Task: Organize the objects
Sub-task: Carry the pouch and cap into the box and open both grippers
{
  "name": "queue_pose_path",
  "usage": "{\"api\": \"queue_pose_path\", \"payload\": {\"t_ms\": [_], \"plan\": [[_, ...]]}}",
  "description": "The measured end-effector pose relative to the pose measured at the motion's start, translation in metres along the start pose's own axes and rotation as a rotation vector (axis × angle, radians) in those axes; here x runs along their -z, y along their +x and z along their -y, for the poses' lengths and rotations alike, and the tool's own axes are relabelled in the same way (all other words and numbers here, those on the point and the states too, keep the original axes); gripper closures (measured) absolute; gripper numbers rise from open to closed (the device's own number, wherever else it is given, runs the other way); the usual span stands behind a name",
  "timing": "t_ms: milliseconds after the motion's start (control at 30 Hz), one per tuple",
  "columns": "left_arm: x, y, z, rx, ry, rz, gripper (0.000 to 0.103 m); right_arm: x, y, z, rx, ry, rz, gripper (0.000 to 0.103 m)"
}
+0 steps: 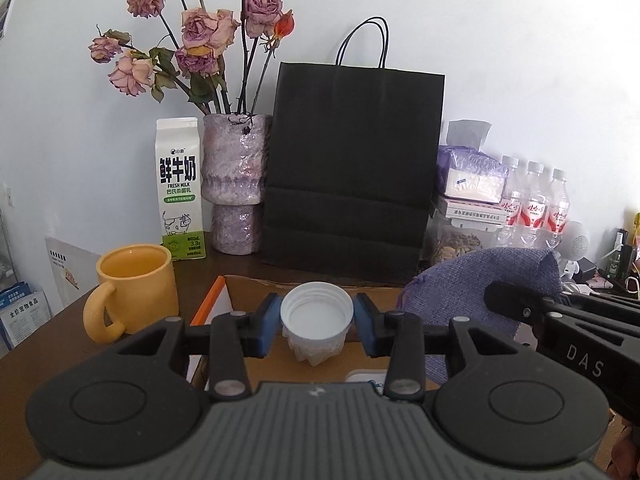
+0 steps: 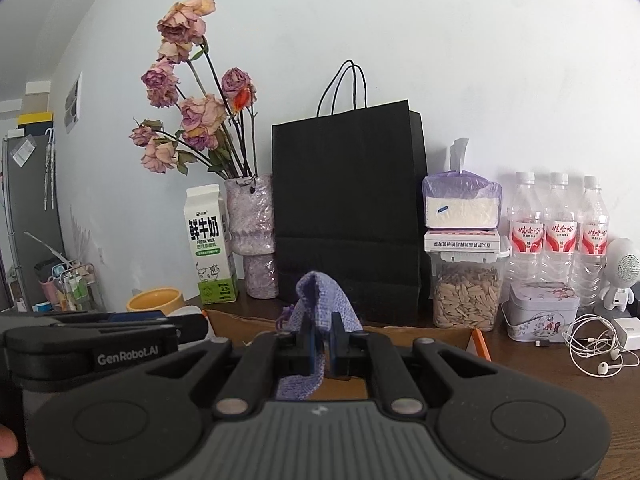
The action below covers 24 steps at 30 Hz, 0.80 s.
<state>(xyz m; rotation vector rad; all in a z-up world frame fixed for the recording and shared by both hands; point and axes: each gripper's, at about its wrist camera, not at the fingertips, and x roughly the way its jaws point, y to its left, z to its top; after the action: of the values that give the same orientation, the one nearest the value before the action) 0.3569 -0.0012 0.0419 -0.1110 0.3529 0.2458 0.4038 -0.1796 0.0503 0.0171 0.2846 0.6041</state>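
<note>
your left gripper [image 1: 317,322] pinches the white jar [image 1: 316,326] over the cardboard box [image 1: 256,286]; your right gripper [image 2: 321,346] clamps the purple pouch [image 2: 320,300]. the jar, seemingly tilted, may slip.

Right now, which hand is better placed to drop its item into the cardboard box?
Left, probably: its tool holds the white cap directly above the cardboard box, while the right tool grips the purple pouch nearer the box's edge.

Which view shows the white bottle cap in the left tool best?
The left wrist view: the white bottle cap sits centred between the left tool pads, its open side facing the camera. The right wrist view shows only a white sliver beyond that tool's body.
</note>
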Motion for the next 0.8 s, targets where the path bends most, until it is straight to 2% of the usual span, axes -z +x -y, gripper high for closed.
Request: {"api": "queue_pose_path", "payload": {"t_ms": [267, 333, 367, 400, 433, 467, 500, 567, 667, 800], "plan": [[0.004, 0.017, -0.007, -0.036, -0.001, -0.04, 0.062, 0.012, 0.02, 0.019, 0.005, 0.032, -0.067, 0.097], [0.005, 0.018, -0.006, -0.041, 0.005, -0.045, 0.062, 0.015, 0.023, 0.02, 0.009, 0.032, -0.085, 0.093], [0.006, 0.018, -0.005, -0.047, 0.01, -0.047, 0.057, 0.016, 0.023, 0.021, 0.018, 0.033, -0.092, 0.088], [0.007, 0.018, -0.005, -0.053, 0.014, -0.051, 0.051, 0.017, 0.024, 0.021, 0.031, 0.03, -0.1, 0.07], [0.008, 0.018, -0.005, -0.062, 0.015, -0.052, 0.033, 0.018, 0.025, 0.021, 0.039, 0.024, -0.116, 0.056], [0.009, 0.017, -0.004, -0.073, 0.016, -0.048, 0.012, 0.019, 0.026, 0.021, 0.052, 0.018, -0.128, 0.026], [0.009, 0.017, -0.004, -0.087, 0.017, -0.043, 0.002, 0.02, 0.026, 0.02, 0.071, 0.011, -0.132, 0.009], [0.009, 0.016, -0.004, -0.107, 0.019, -0.033, 0.0, 0.021, 0.026, 0.018, 0.096, -0.008, -0.135, 0.009], [0.009, 0.017, -0.004, -0.106, 0.016, -0.046, 0.0, 0.02, 0.026, 0.017, 0.105, -0.013, -0.144, 0.0], [0.011, 0.018, -0.003, -0.107, 0.02, -0.05, 0.0, 0.021, 0.025, 0.016, 0.106, -0.011, -0.149, 0.0]]}}
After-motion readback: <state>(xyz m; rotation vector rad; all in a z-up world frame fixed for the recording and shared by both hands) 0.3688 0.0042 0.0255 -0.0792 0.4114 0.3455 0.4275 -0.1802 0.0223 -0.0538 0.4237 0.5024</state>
